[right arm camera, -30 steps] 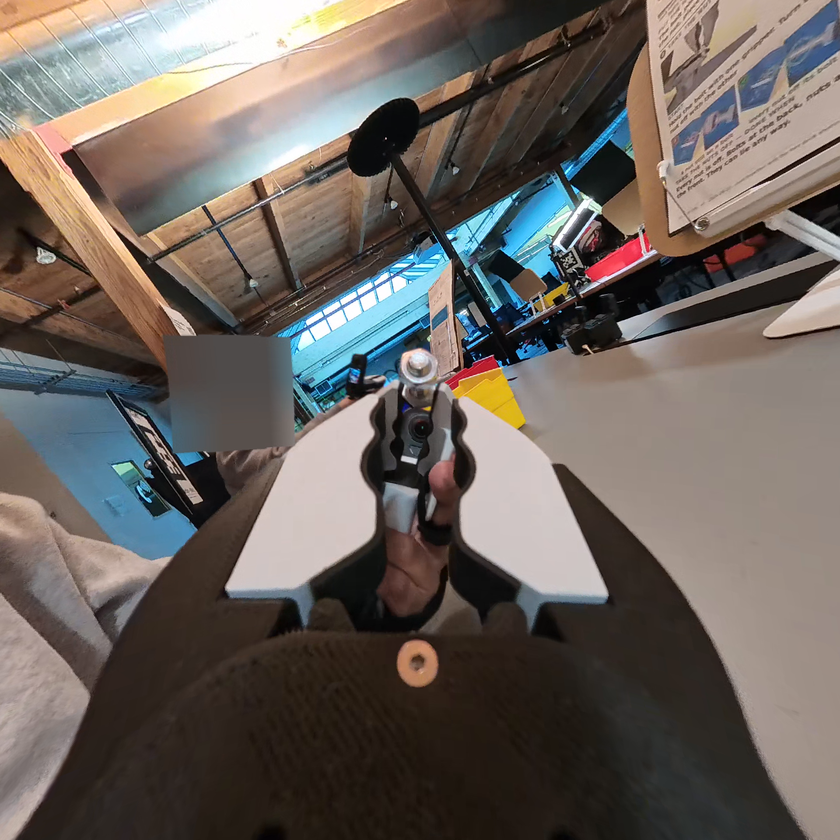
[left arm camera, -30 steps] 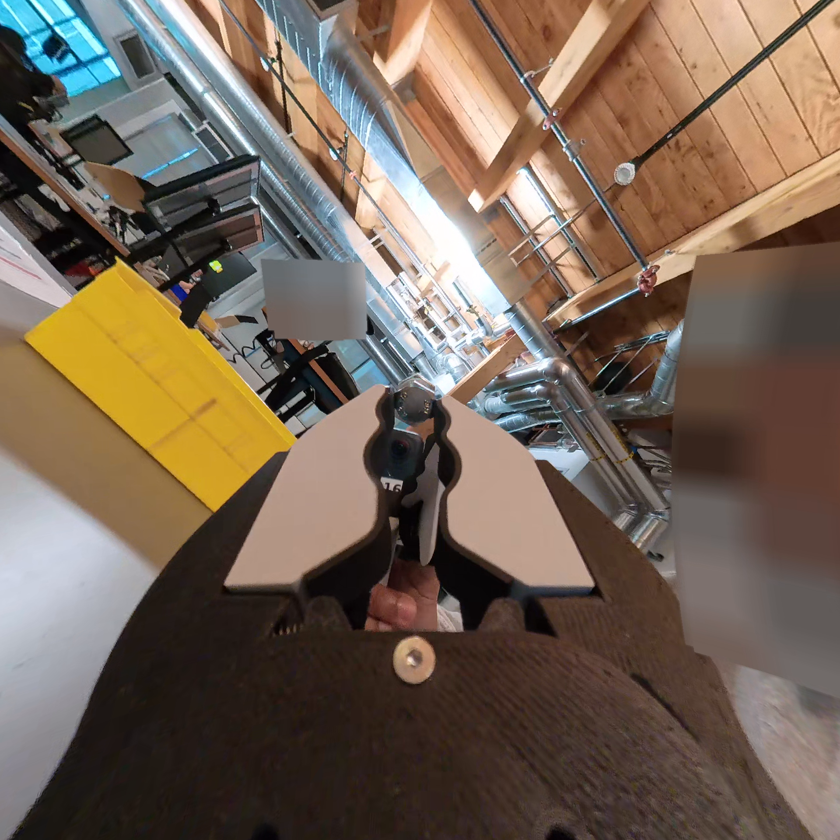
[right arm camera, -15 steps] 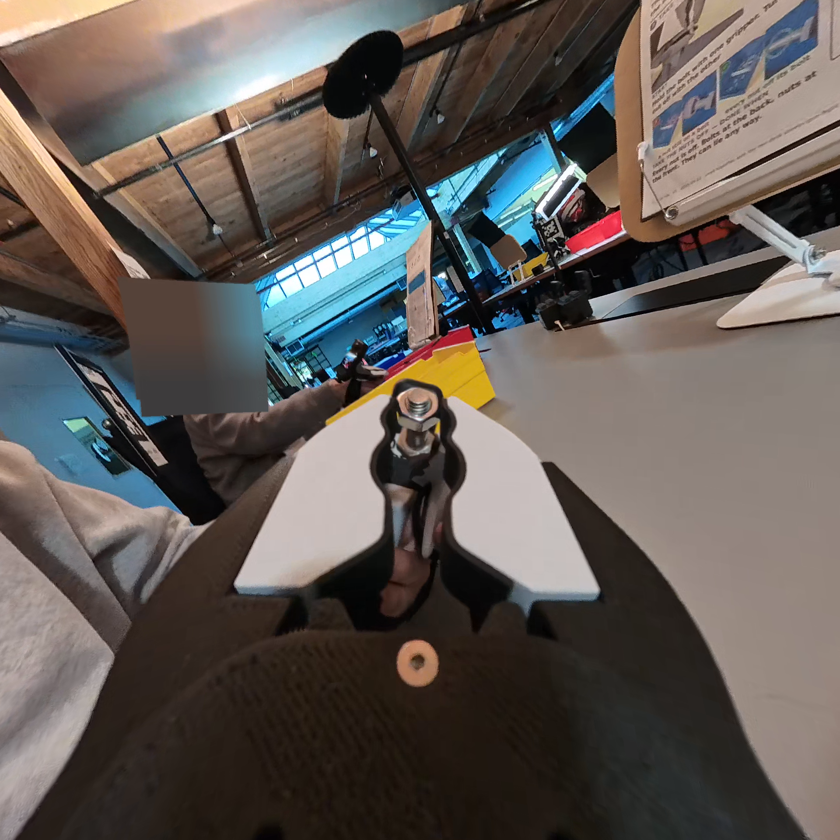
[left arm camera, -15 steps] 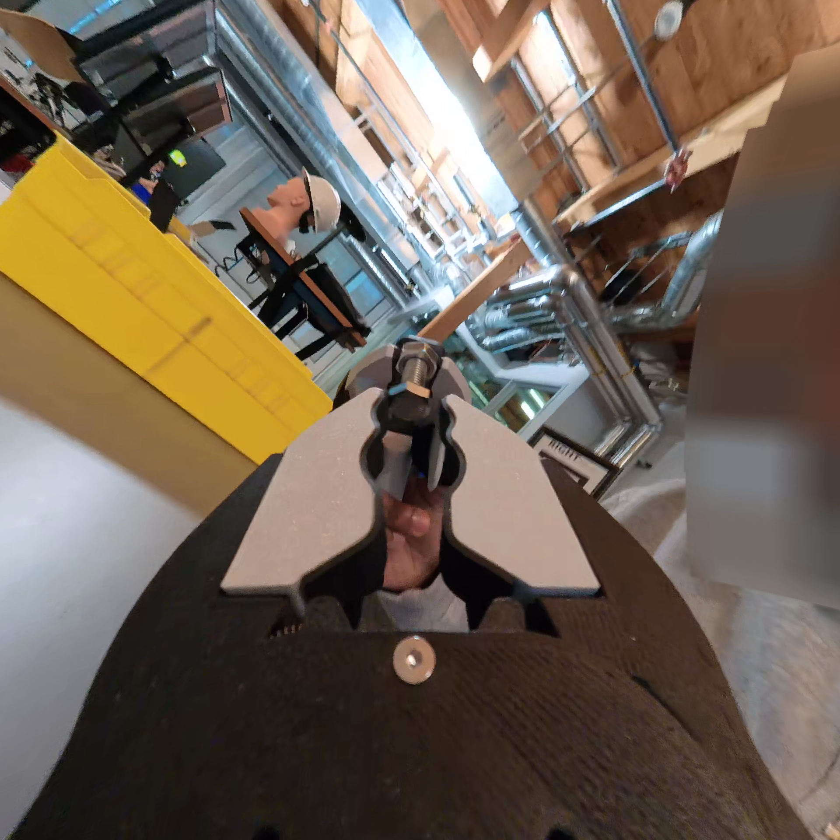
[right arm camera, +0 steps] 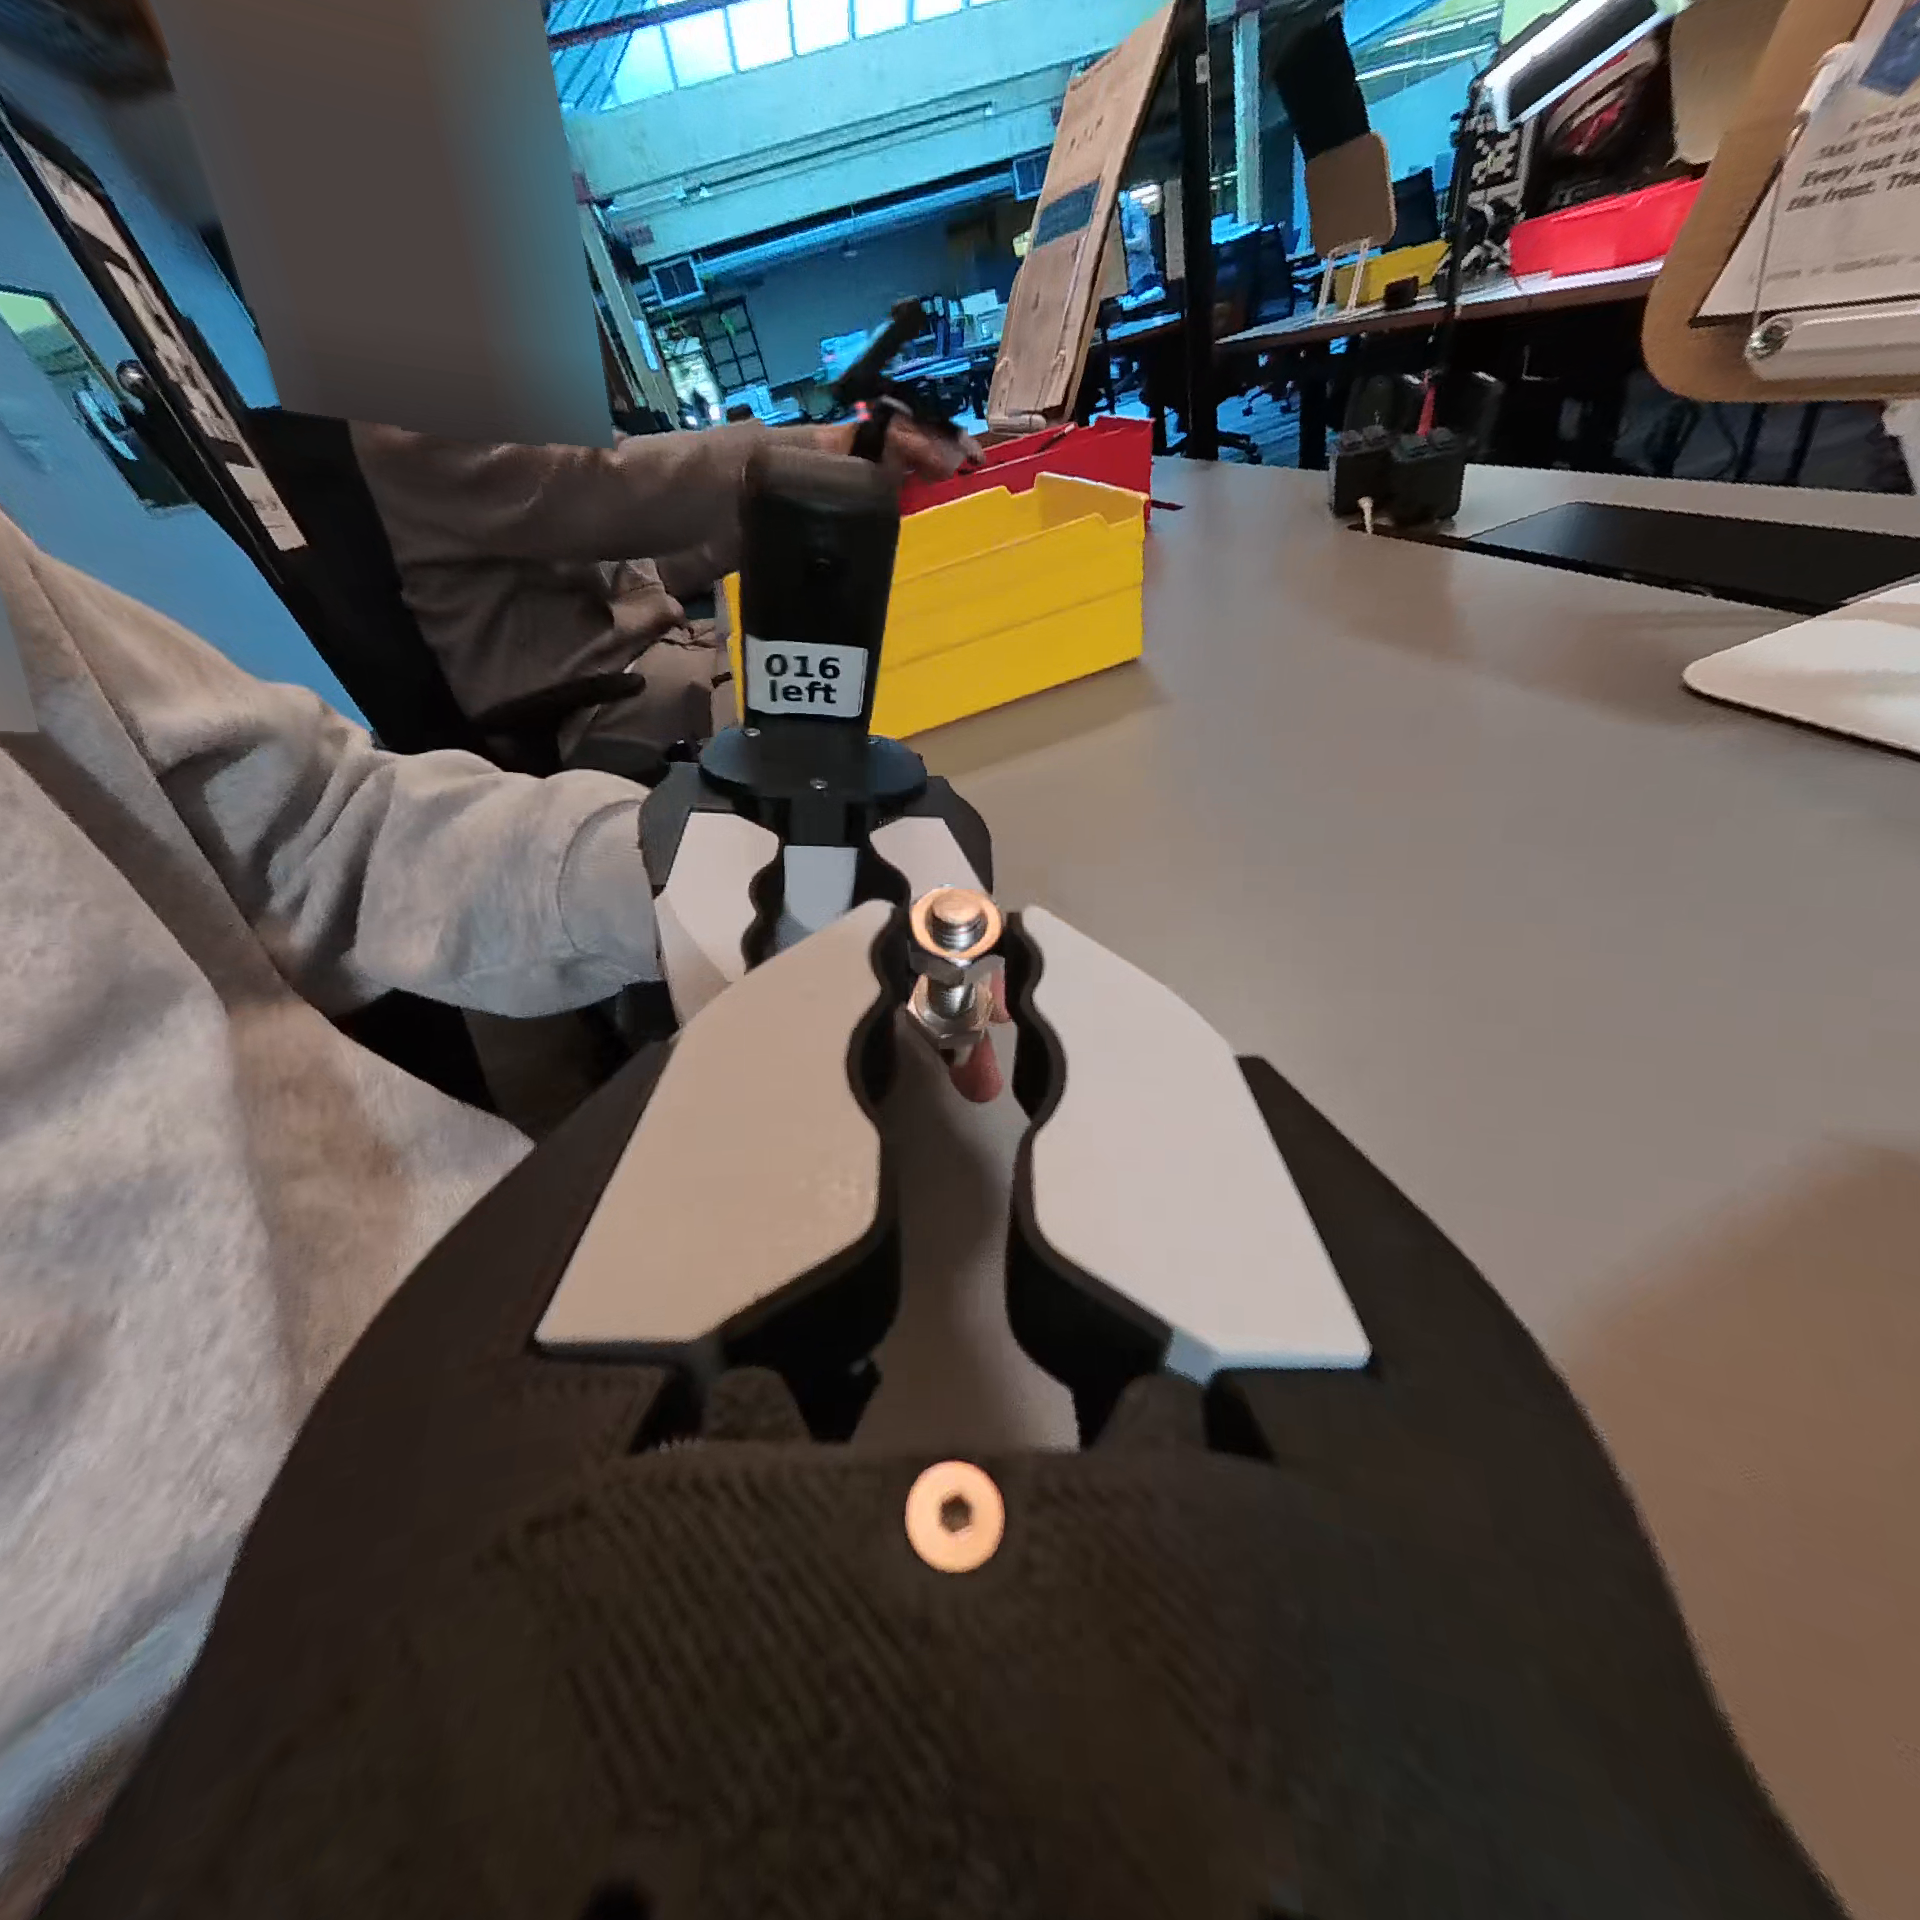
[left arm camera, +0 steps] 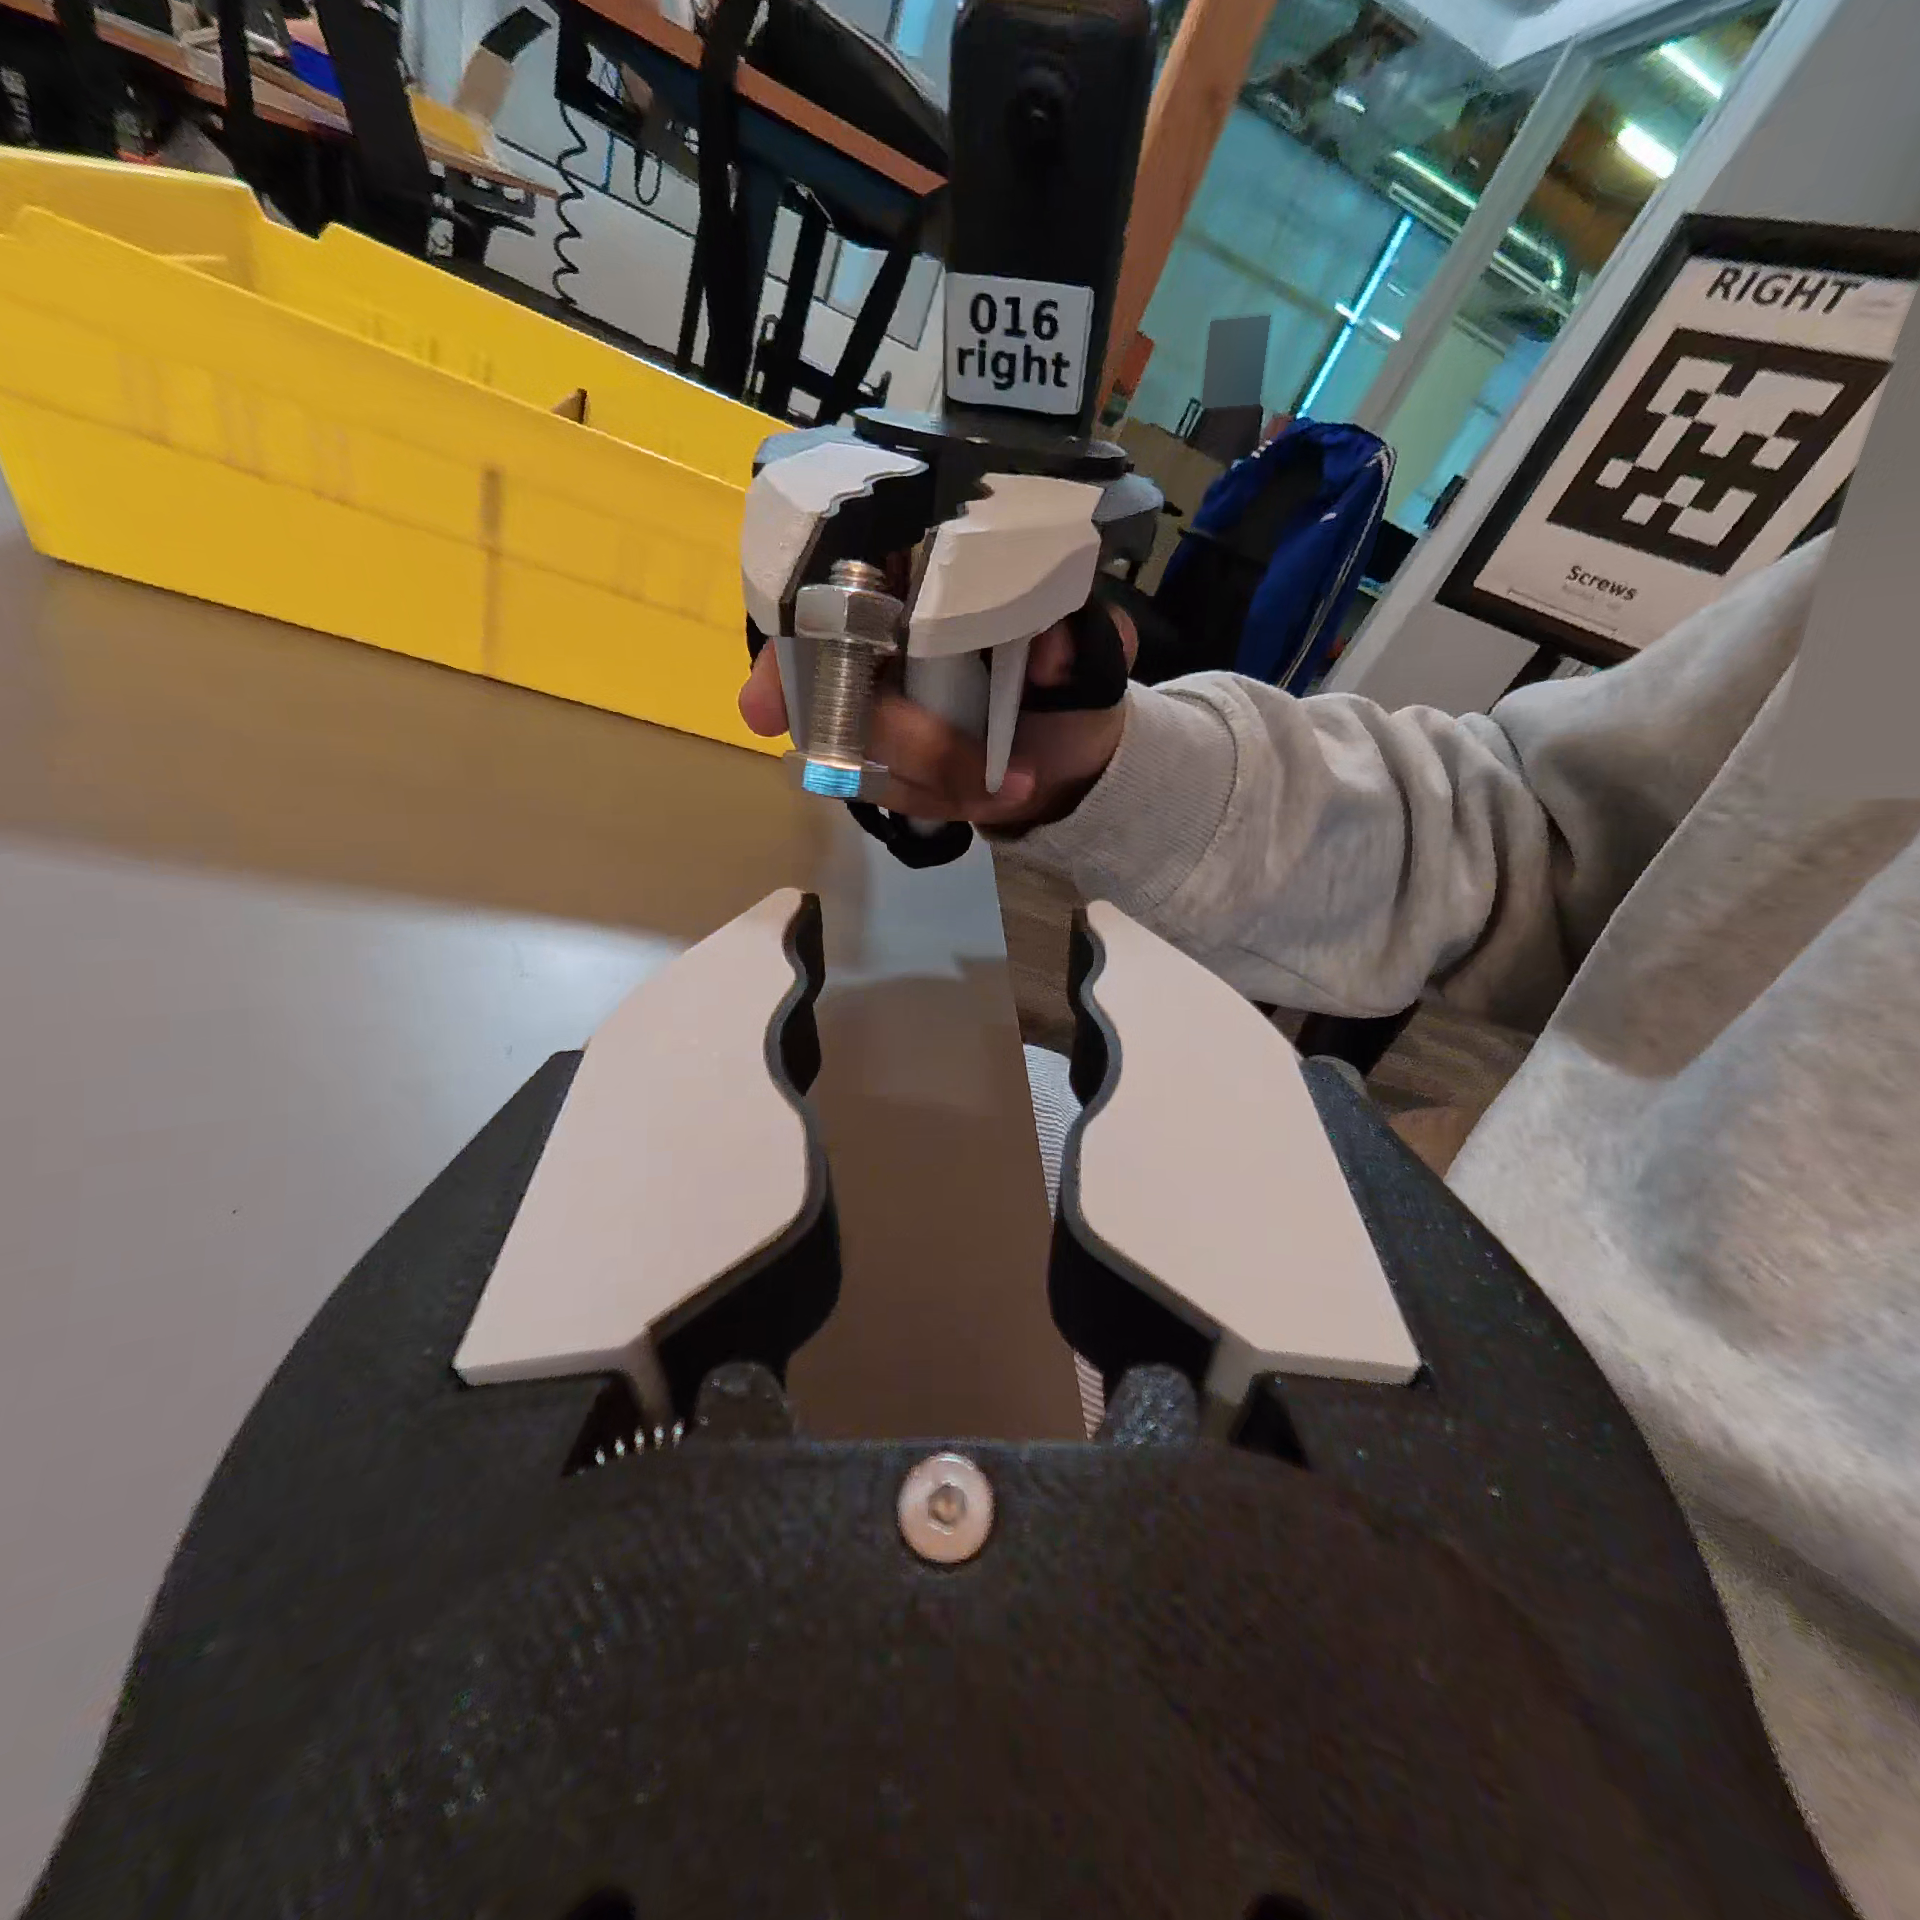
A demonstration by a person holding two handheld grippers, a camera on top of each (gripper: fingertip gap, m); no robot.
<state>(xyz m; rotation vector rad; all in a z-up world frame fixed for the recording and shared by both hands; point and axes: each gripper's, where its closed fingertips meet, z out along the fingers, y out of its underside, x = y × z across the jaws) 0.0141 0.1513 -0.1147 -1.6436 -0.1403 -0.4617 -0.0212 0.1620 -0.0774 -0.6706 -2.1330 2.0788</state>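
Observation:
My right gripper (right arm camera: pixel 954 935) is shut on a steel bolt with a nut (right arm camera: pixel 951 971), held by the nut above the grey table (right arm camera: pixel 1351 883). In the left wrist view the right gripper (left arm camera: pixel 852 592) hangs ahead with the bolt (left arm camera: pixel 836 696) pointing down, head lowest. My left gripper (left arm camera: pixel 945 925) is open and empty, a short way below and in front of the bolt. It also shows in the right wrist view (right arm camera: pixel 821 894), just beyond the bolt. A hand in a grey sleeve (left arm camera: pixel 1299 831) holds the right gripper.
A yellow bin (left arm camera: pixel 312 447) stands on the table (left arm camera: pixel 260 1039) to the left; it shows far off in the right wrist view (right arm camera: pixel 1018 592) with a red bin (right arm camera: pixel 1049 452) behind. Another person (right arm camera: pixel 499 540) sits beyond. A white stand base (right arm camera: pixel 1818 675) and black mat (right arm camera: pixel 1662 551) lie right. The gap from one gripper's tips to the other's is roughly 5 cm.
Both grippers were shut together on the bolt and nut, pointing up at the ceiling. Now both have tilted down level with the table, and the left has opened, let go and drawn back.

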